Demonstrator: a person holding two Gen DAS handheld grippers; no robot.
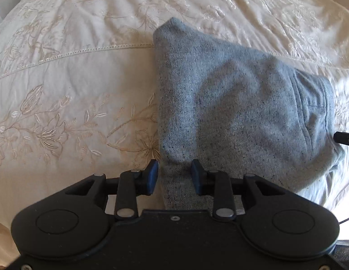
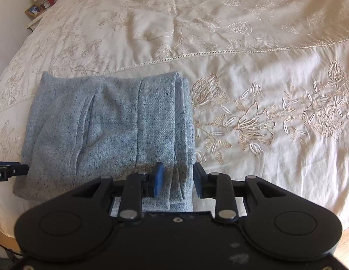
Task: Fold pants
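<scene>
The grey-blue speckled pants (image 1: 230,112) lie folded into a compact bundle on the cream embroidered bedspread (image 1: 73,78). My left gripper (image 1: 175,172) hovers over the bundle's near left corner with its blue pads apart. Fabric lies between them, but the pads do not press it. In the right wrist view the pants (image 2: 106,130) show a pocket seam and a folded right edge. My right gripper (image 2: 177,176) stands open over that near right edge, with cloth between the pads but not pinched. A black part of the other gripper (image 2: 10,171) shows at the bundle's left side.
The bedspread (image 2: 264,67) stretches wide beyond and to the right of the pants. A nightstand (image 2: 39,6) with a lamp and a picture frame stands at the far left corner. Wooden floor (image 2: 347,236) shows past the bed's near edge.
</scene>
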